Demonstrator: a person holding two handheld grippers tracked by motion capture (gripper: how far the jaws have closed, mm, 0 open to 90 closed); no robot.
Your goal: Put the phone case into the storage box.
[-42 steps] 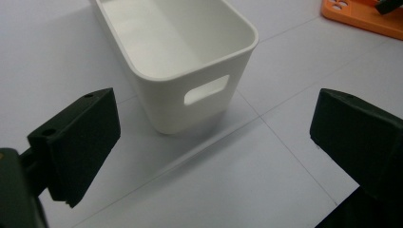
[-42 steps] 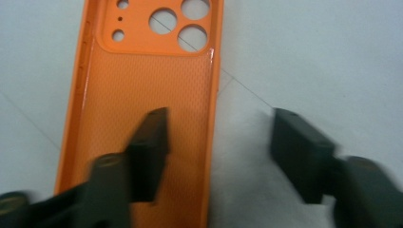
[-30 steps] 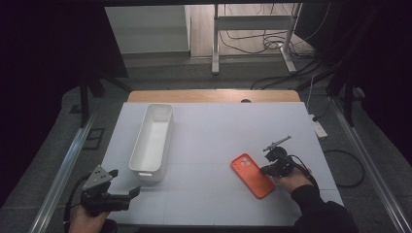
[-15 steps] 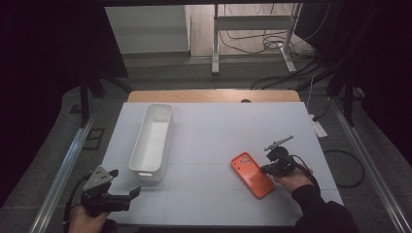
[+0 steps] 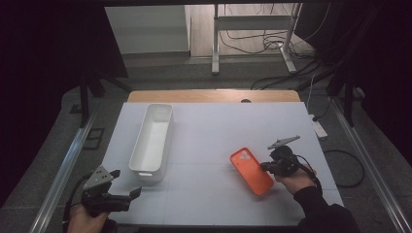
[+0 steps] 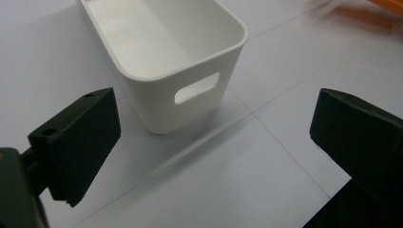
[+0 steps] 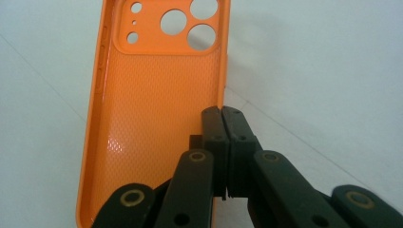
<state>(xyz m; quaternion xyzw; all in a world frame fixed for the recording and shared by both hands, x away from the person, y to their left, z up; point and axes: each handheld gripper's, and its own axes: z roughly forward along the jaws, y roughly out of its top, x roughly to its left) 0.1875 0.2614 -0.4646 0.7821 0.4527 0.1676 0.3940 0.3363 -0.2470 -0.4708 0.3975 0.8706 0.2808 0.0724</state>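
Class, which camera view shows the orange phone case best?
The right gripper view: the orange phone case appears close, inner texture and camera cutouts clear, right gripper pinching its rim. The high view shows it whole but small; the left gripper view shows a blurred orange corner.

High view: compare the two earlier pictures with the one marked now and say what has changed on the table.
Nothing visibly changed. The right claw stays pinched on the side wall of the orange phone case, which lies in the same spot. The left claw stays open near the white bin.
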